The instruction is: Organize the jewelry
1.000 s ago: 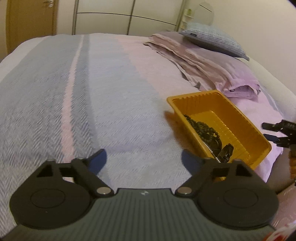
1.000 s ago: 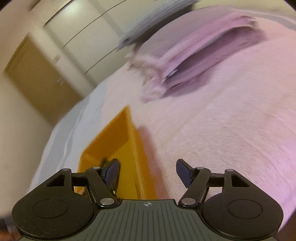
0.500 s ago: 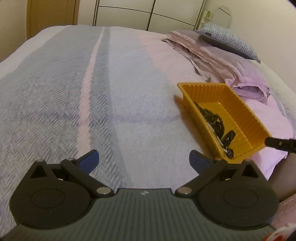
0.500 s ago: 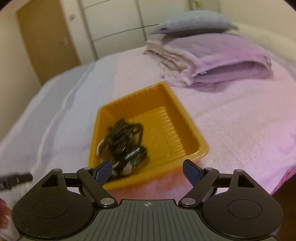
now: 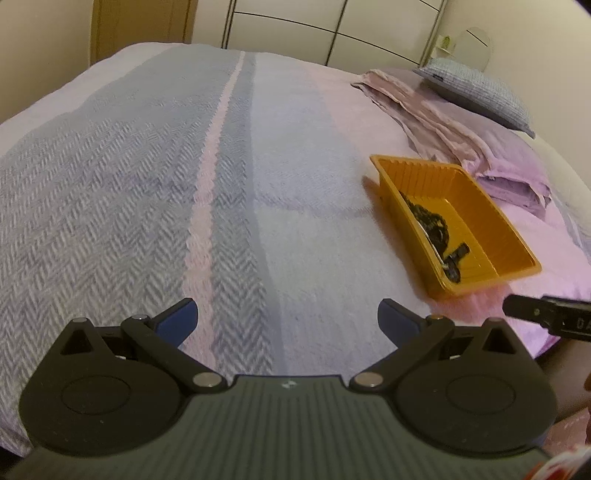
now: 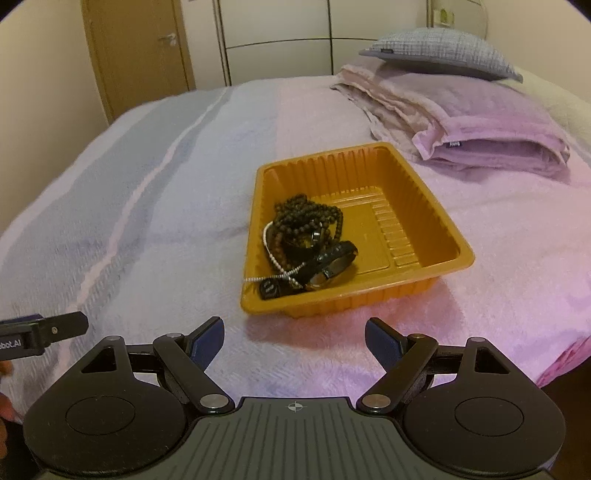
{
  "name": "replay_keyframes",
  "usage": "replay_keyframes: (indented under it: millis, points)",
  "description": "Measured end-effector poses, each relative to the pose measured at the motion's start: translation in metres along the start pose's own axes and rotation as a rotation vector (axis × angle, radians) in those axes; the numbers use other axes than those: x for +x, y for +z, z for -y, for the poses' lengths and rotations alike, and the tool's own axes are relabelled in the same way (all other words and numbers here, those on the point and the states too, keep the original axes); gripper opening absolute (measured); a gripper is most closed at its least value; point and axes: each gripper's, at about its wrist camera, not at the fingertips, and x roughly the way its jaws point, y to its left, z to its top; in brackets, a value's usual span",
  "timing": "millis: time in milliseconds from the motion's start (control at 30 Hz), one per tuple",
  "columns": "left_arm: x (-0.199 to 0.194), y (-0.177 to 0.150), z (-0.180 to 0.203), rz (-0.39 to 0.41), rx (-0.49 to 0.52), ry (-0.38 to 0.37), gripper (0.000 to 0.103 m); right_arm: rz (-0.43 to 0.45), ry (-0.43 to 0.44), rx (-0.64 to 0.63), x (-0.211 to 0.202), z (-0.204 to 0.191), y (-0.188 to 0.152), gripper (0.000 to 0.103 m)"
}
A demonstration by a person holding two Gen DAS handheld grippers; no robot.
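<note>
An orange plastic tray (image 6: 421, 206) sits on the bed and holds a tangle of jewelry (image 6: 306, 243): dark bead strands, a white bead chain and a black watch. The tray also shows in the left wrist view (image 5: 487, 206) at the right, with the jewelry (image 5: 436, 229) inside it. My right gripper (image 6: 294, 341) is open and empty, just short of the tray's near edge. My left gripper (image 5: 287, 320) is open and empty over the striped bedspread, left of the tray. The right gripper's finger (image 5: 546, 314) shows at the right edge of the left wrist view.
A folded lilac blanket (image 6: 472, 122) and a grey pillow (image 6: 439, 51) lie beyond the tray. The striped bedspread (image 5: 184, 177) stretches left. Wardrobe doors (image 6: 277, 33) and a wooden door (image 6: 136, 55) stand behind the bed. The bed's edge drops off at the lower right (image 6: 561, 365).
Both grippers have drawn back from the tray, which now looks farther off. The right wrist view has swung level and settled facing the tray. Both stay open and empty.
</note>
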Motion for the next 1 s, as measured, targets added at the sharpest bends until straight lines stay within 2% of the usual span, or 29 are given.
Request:
replay_keyframes:
  millis: [433, 600, 1000]
  points:
    - [-0.001, -0.02, 0.009, -0.002, 0.051, 0.013, 0.103, -0.021, -0.019, -0.029, 0.0, -0.015, -0.017, 0.083]
    - [0.002, -0.021, 0.008, -0.012, 0.045, 0.02, 0.103, -0.026, -0.024, -0.074, 0.004, -0.027, -0.02, 0.083]
    - [0.006, -0.022, 0.004, -0.009, 0.031, 0.046, 0.103, -0.037, -0.005, -0.082, 0.01, -0.033, -0.021, 0.083]
